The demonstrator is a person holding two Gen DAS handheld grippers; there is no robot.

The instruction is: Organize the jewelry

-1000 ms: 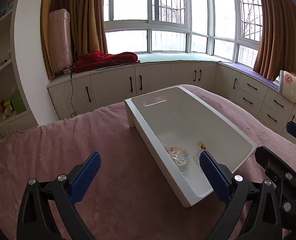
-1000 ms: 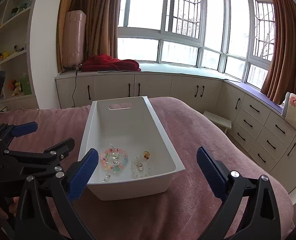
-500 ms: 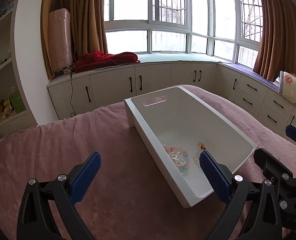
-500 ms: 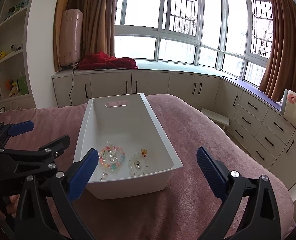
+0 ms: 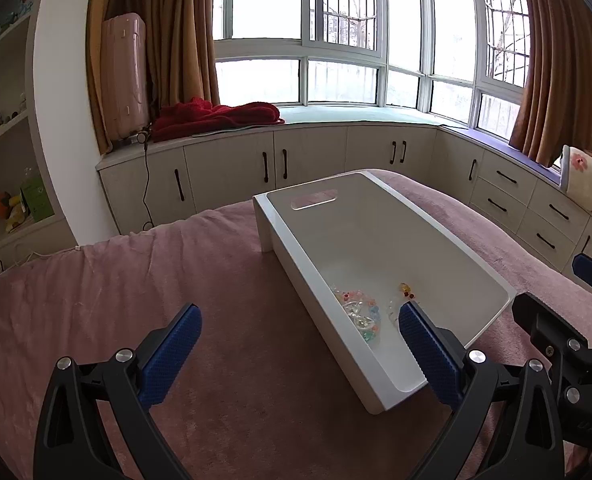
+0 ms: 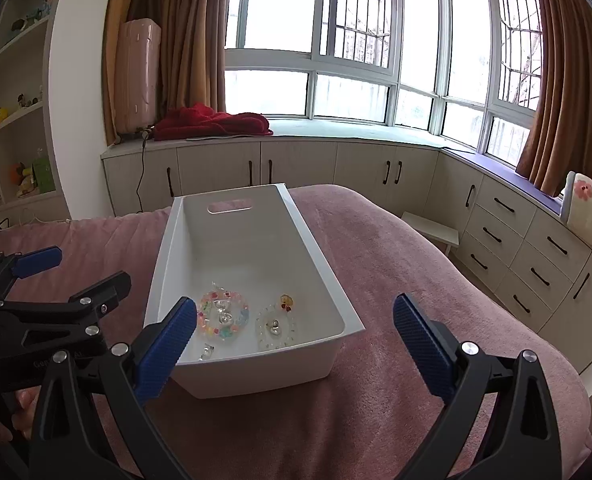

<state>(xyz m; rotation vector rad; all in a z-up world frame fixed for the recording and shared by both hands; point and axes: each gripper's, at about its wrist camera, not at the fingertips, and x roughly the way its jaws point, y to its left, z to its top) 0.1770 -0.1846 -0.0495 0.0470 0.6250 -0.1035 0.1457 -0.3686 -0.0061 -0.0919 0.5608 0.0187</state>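
A white bin [image 6: 251,264] lies lengthwise on a bed covered in a pink blanket [image 6: 396,264], its cut-out handle at the far end. All the jewelry in view sits at the near end of its floor: a multicoloured bead bracelet [image 6: 223,316], a clear bead bracelet [image 6: 275,326] just beside it, a small yellow charm [image 6: 286,301] at that bracelet's far edge, and a small clear piece [image 6: 206,351] against the near wall. Something silver lies inside each bracelet ring, though the view is too coarse to say what.

The right gripper [image 6: 294,334] hovers before the bin's near end, jaws spread wide and holding nothing; its left finger overlaps the near-left corner of the bin in the picture. The left gripper [image 5: 300,346] hovers to the bin's left, likewise wide and empty, its fingers straddling the bin's near long wall as seen from its own camera. No jewelry shows on the blanket in either view.

With the pieces gathered in the bin and both claws empty above the bed, the collecting looks largely finished. Keeping the items clustered at one end leaves them easy to reach; the beads would roll if the bin were tipped.
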